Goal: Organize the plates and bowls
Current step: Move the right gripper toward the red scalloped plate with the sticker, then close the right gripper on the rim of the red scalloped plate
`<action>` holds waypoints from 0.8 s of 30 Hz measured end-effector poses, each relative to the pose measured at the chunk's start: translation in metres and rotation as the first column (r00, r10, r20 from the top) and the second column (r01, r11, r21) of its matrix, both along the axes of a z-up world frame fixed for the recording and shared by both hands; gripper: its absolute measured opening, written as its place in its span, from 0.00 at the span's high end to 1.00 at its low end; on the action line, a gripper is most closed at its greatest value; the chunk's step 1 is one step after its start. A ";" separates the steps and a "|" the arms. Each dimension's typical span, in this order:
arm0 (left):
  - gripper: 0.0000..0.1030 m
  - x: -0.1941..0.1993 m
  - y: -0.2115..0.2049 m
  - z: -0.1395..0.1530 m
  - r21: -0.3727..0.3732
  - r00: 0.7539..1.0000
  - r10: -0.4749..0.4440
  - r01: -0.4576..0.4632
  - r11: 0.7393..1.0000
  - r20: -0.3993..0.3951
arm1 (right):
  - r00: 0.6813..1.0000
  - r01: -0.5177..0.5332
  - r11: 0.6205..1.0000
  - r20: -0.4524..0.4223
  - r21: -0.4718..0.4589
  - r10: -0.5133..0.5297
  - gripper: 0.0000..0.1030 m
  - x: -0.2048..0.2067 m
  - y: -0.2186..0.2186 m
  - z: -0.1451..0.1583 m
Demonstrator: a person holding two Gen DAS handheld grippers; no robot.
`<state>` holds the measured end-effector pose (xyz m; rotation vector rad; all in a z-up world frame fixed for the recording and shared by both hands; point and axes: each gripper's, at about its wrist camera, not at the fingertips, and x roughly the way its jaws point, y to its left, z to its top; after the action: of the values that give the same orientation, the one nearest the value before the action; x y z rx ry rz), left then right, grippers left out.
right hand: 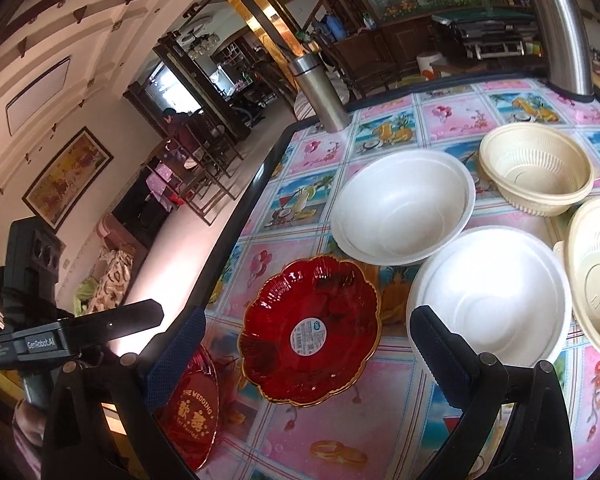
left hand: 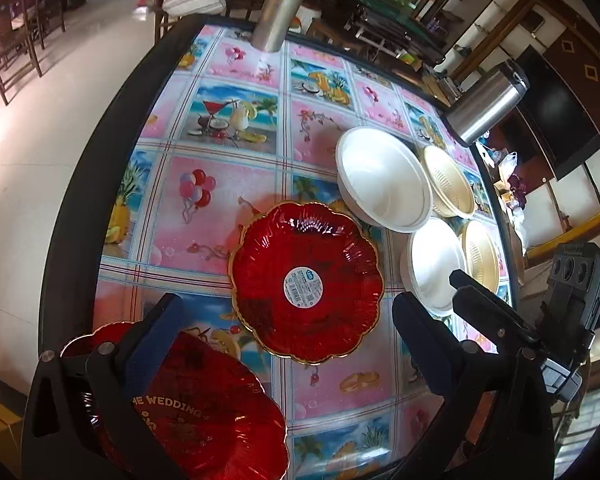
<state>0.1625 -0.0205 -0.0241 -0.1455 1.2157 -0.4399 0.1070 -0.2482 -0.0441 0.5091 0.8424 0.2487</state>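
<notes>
A red scalloped plate with a round white sticker [left hand: 306, 282] [right hand: 312, 330] lies flat on the table. A second red plate with gold "THE WEDDING" lettering [left hand: 196, 412] [right hand: 192, 404] lies near the table's front left, under my left gripper's left finger. My left gripper [left hand: 288, 344] is open above the table, both plates between or beside its fingers. My right gripper [right hand: 304, 356] is open over the stickered plate. Two white bowls [left hand: 384, 178] [left hand: 434, 264] [right hand: 404, 204] [right hand: 488, 300] and two cream strainer bowls [left hand: 450, 182] [left hand: 482, 256] [right hand: 538, 170] [right hand: 598, 276] stand beyond.
Two steel flasks [left hand: 282, 8] [left hand: 486, 102] [right hand: 322, 92] [right hand: 562, 28] stand at the table's far side. The table has a dark raised rim [left hand: 80, 184] [right hand: 236, 224] and a patterned cloth. The other gripper's body shows at the frame edges [left hand: 572, 304] [right hand: 40, 332].
</notes>
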 end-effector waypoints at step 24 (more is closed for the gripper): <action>0.00 0.049 0.021 -0.080 -0.218 0.949 0.052 -0.124 0.968 -0.311 | 0.949 0.070 0.964 -0.315 0.256 0.015 0.30 0.012 -0.001 -0.070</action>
<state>0.2119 0.0003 -0.1042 -0.4850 1.4491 -0.4945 0.1192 -0.2494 -0.1143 0.8263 1.1191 0.2593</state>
